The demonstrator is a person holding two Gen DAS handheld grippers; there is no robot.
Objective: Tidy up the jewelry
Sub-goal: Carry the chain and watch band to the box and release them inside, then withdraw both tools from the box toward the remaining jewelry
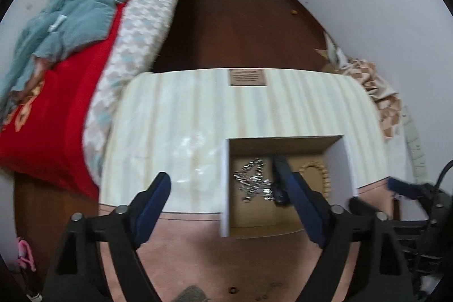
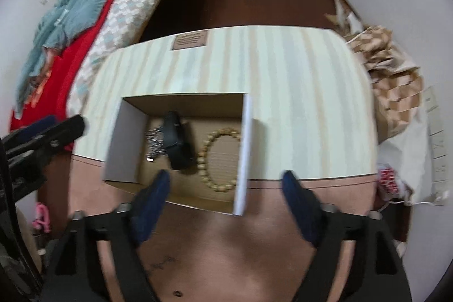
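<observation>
I see an open cardboard box (image 2: 181,188) on the tabletop (image 2: 283,104), near its front edge. Inside: silver chain (image 1: 252,183) at left, black watch-like item (image 2: 175,143) in the middle, bead bracelet (image 2: 218,157) at right, lying flat as an oval. Chain and black item touch or overlap; can't tell which. Left claw (image 1: 223,183) is spread wide, nothing held; its right finger (image 1: 294,188) hangs over the box interior. Right claw (image 2: 226,183) is also wide, empty, straddling the box's front right wall. Bed w/ red blanket (image 1: 56,132) sits left of the tabletop. Images blurred.
</observation>
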